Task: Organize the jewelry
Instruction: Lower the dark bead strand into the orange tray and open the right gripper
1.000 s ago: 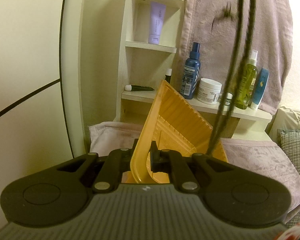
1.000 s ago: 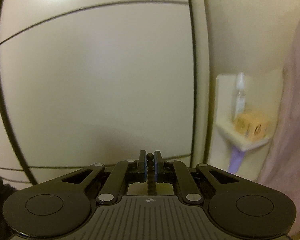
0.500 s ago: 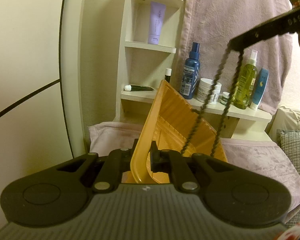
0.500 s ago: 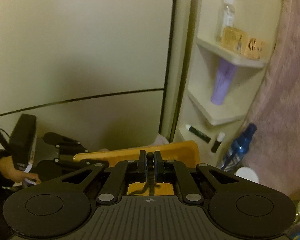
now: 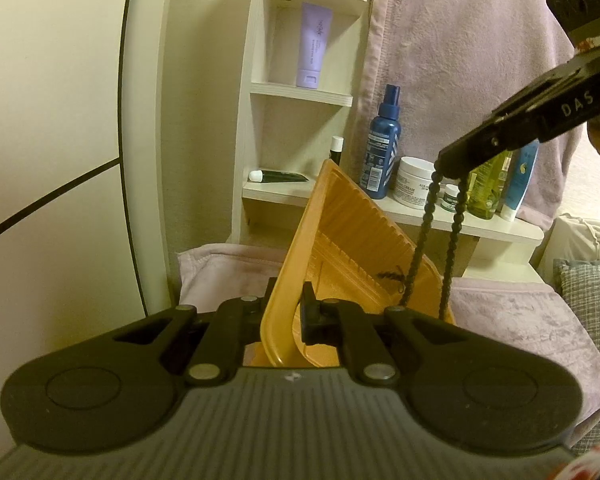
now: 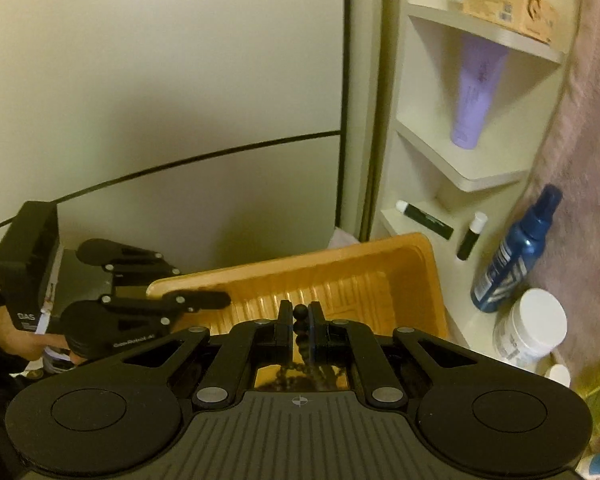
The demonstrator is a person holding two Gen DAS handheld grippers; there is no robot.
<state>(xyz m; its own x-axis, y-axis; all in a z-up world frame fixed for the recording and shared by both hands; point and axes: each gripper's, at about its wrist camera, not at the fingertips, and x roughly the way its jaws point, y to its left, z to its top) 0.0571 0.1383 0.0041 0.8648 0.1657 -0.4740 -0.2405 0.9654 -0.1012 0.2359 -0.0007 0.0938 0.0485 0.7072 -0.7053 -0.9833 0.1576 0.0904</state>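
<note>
Necklace (image 5: pixel 452 240) of dark beads hangs doubled from right gripper (image 6: pixel 300 322), jaws pinched on it, above tilted orange tray (image 5: pixel 356 232). Left gripper (image 5: pixel 288 312) clamps tray rim. Advice: lower slowly, release once beads pool inside.

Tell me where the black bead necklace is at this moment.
The black bead necklace hangs from the right tool, at the right of the left wrist view, with its lower end over the orange tray that the left tool holds.
</note>
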